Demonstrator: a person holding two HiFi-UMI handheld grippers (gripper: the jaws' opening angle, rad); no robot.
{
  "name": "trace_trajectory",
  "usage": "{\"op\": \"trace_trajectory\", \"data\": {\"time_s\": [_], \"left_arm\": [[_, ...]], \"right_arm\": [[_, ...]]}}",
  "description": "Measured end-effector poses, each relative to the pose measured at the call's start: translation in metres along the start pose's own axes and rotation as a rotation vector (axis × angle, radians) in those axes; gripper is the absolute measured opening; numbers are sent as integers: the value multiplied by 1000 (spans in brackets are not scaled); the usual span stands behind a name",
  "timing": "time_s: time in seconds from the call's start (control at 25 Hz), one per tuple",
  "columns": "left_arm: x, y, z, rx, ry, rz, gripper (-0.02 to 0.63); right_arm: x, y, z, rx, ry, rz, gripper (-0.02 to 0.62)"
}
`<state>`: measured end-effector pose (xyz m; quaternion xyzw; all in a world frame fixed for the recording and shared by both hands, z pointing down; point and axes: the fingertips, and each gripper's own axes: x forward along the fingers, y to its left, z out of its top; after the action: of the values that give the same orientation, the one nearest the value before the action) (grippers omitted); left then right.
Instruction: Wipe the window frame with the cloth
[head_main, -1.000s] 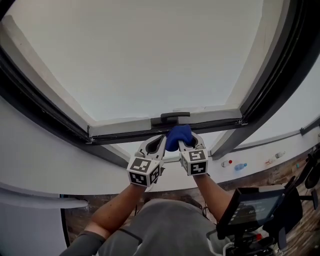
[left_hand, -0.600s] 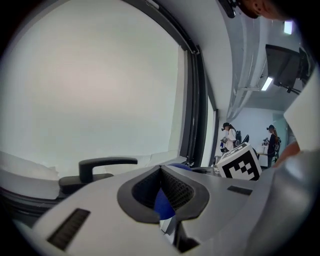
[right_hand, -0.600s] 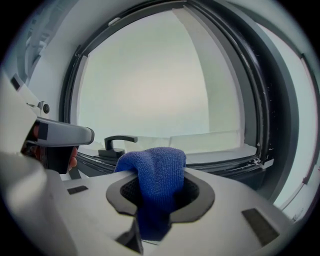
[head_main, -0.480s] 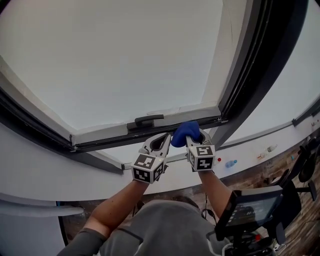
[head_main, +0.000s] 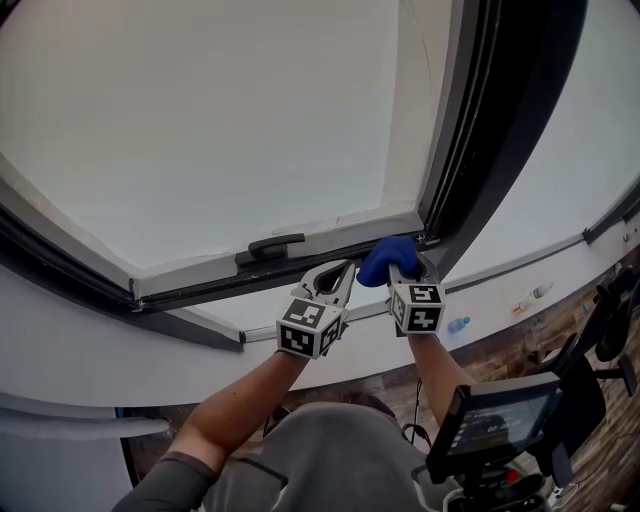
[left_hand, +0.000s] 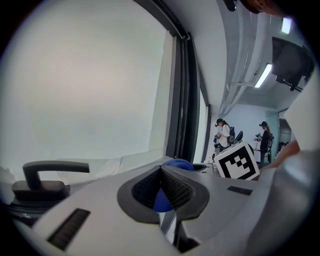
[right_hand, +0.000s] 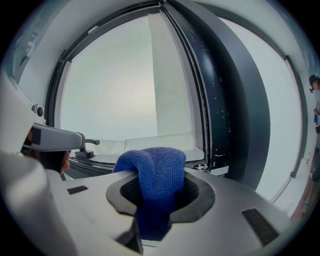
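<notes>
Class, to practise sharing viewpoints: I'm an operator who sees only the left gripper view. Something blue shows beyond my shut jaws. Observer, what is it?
Observer: A blue cloth, clamped in the jaws of the right gripper.
Operator: Where is it on the window?
Observer: The head view puts it at the lower right corner of the window frame.
Operator: And my gripper?
Observer: The left gripper lies just left of the right one, right of the handle.
</notes>
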<state>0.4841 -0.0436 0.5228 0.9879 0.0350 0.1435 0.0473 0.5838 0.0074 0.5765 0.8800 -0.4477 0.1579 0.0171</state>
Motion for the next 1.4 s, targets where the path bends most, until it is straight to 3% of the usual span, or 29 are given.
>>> {"op": "trace_trajectory", "data": {"time_s": [0.32,0.68,0.92,1.08,1.4], "left_arm": [[28,-26,2,15,21,-59,8],[37,-36,1,29,40,-114,8],[51,-40,-18,43,97,-139,8],[60,-46,-22,30,107,-152,8],[65,-60,27,55,32,-186,8]], "right_arm": [[-6,-47,0,50,0,-77,120],[-30,-51,14,85,-48,-113,120],[-35,-81,0,112,-16,-191,120],[-31,-88,-3,98,2,-194,120],[-40,-81,42,89,-59,-168,120]]}}
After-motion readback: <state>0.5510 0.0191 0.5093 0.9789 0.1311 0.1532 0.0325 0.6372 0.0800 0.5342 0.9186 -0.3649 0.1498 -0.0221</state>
